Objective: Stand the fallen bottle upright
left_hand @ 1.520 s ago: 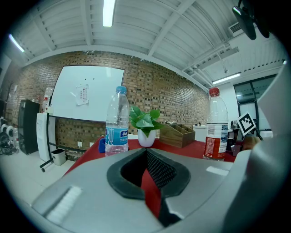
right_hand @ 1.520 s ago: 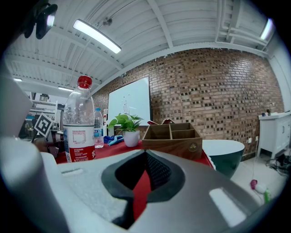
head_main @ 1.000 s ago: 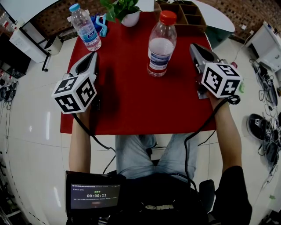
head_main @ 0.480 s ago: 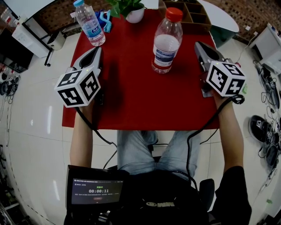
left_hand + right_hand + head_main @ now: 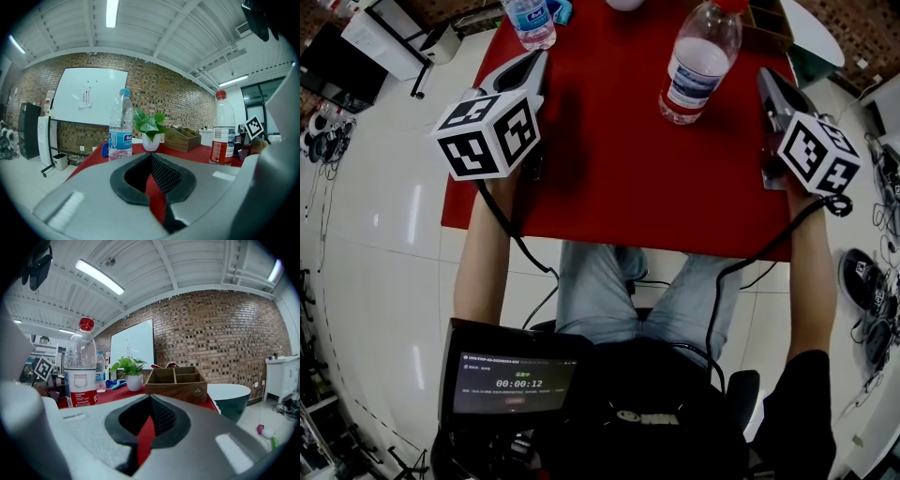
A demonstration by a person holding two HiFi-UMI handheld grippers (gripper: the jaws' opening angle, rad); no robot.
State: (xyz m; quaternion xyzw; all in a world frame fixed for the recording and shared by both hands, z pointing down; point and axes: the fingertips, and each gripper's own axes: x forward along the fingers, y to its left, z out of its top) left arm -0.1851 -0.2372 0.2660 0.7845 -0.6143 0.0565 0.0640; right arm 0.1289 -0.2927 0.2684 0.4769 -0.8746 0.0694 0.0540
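Red table (image 5: 609,187) front and centre: the red-capped bottle (image 5: 698,66) stands upright on it, nearer the right tool (image 5: 773,89). That tool and the left tool (image 5: 528,67) sit pinched closed, empty, clear of it. Job looks finished, nothing left.

Colours on my feed: worktop (image 5: 609,178) solid red. Big bottle (image 5: 81,371) has a red cap and red-and-white label, small bottle (image 5: 121,126) a blue cap and label. Green plant (image 5: 149,123), white pot (image 5: 151,141), brown wood box (image 5: 174,382), brown brick wall (image 5: 225,333), glossy white floor (image 5: 384,216).
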